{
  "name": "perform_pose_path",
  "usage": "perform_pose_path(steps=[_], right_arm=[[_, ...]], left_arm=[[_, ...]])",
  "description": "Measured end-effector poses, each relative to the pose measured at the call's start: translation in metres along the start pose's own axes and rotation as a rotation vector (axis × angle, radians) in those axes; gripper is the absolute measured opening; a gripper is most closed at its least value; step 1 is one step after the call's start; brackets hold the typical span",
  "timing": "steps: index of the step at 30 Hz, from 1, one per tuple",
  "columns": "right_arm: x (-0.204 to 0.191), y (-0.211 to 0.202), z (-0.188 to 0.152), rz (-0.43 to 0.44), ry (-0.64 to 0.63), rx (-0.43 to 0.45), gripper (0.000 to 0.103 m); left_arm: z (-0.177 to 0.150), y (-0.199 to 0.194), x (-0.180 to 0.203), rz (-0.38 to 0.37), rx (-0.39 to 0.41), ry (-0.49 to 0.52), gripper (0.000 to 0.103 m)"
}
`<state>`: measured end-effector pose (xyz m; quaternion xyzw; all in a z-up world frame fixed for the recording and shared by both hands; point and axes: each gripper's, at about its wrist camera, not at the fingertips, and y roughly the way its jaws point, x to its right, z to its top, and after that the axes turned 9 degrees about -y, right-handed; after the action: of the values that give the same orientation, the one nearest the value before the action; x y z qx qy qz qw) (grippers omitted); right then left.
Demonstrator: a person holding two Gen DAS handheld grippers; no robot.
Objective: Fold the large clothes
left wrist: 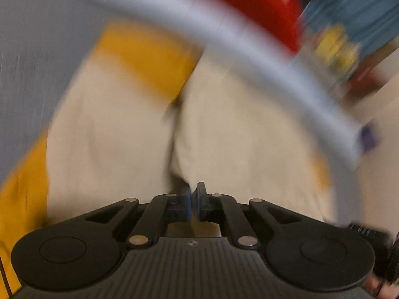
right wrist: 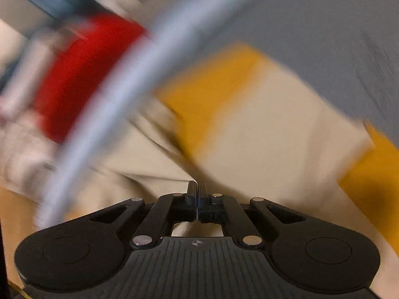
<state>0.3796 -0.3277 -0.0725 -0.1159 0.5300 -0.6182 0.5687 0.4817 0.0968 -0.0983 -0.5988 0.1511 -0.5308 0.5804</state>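
A cream garment (left wrist: pixel 119 129) with mustard-yellow panels (left wrist: pixel 149 54) lies spread on a grey table (left wrist: pixel 30 49); both views are blurred. My left gripper (left wrist: pixel 194 194) sits low on the cloth, its jaws almost together, and a raised fold of cream fabric runs into them. In the right wrist view the same garment (right wrist: pixel 274 129) fills the middle. My right gripper (right wrist: pixel 198 194) has its jaws fully together at the crest of a crease in the cream fabric, which appears pinched between the tips.
The table's pale rounded edge (left wrist: pixel 249 49) (right wrist: pixel 124 87) arcs across both views. Beyond it are a red object (left wrist: pixel 249 5) (right wrist: pixel 82 74), blue striped cloth (left wrist: pixel 361 7) and a small yellow item (left wrist: pixel 336 47). Bare grey tabletop (right wrist: pixel 336 37) lies past the garment.
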Motion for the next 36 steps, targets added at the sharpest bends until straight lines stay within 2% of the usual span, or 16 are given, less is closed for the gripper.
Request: perform_pose_path(steps=[2,4,6,8,11,14,15,17,19,20,22,23,28,32,34,36], right_arm=[[0.012,0.014,-0.006,-0.047,0.064,-0.067,0.002],[0.006,0.011,-0.002,-0.052,0.039,-0.058,0.006],[-0.001,-0.001,0.005,-0.067,-0.006,-0.003,0.031],[-0.008,-0.015,0.008,-0.103,-0.048,0.065,0.037],[-0.023,-0.039,0.008,-0.091,-0.122,0.217,0.037],[-0.035,-0.050,0.002,0.054,-0.214,0.268,0.037],[-0.039,-0.050,-0.001,0.101,-0.230,0.263,0.037],[-0.043,-0.041,-0.007,0.202,-0.239,0.187,0.037],[-0.043,-0.014,-0.016,0.278,-0.243,0.010,0.040],[-0.043,0.001,-0.022,0.255,-0.255,-0.087,0.040],[-0.038,0.020,-0.034,0.079,-0.290,-0.169,0.035],[-0.034,0.022,-0.036,0.043,-0.292,-0.163,0.026],[-0.033,-0.003,-0.039,-0.029,-0.295,-0.102,0.027],[-0.041,-0.017,-0.037,-0.105,-0.315,-0.001,0.028],[-0.057,-0.029,-0.031,-0.074,-0.358,0.091,0.035],[-0.069,-0.044,-0.033,0.046,-0.420,0.162,0.041]], left_arm=[[-0.005,0.011,-0.008,0.023,-0.046,-0.050,0.016],[-0.002,0.000,0.006,0.046,-0.001,-0.001,0.023],[-0.003,-0.023,0.023,0.065,0.131,0.111,0.048],[-0.008,-0.043,0.040,0.067,0.259,0.211,0.051],[-0.026,-0.058,0.060,-0.058,0.323,0.338,0.051],[-0.049,-0.044,0.078,-0.171,0.250,0.422,0.051],[-0.057,-0.035,0.082,-0.170,0.220,0.436,0.051],[-0.064,-0.012,0.083,-0.095,0.151,0.446,0.051],[-0.068,0.011,0.075,0.062,0.068,0.428,0.050],[-0.066,0.015,0.068,0.101,0.055,0.400,0.050],[-0.061,0.009,0.060,0.109,0.064,0.358,0.049],[-0.060,0.004,0.063,0.109,0.081,0.360,0.049],[-0.061,-0.020,0.079,0.031,0.207,0.426,0.050],[-0.072,-0.018,0.074,-0.024,0.156,0.456,0.050],[-0.072,-0.007,0.068,0.028,0.096,0.440,0.050],[-0.068,-0.004,0.064,0.052,0.091,0.418,0.049]])
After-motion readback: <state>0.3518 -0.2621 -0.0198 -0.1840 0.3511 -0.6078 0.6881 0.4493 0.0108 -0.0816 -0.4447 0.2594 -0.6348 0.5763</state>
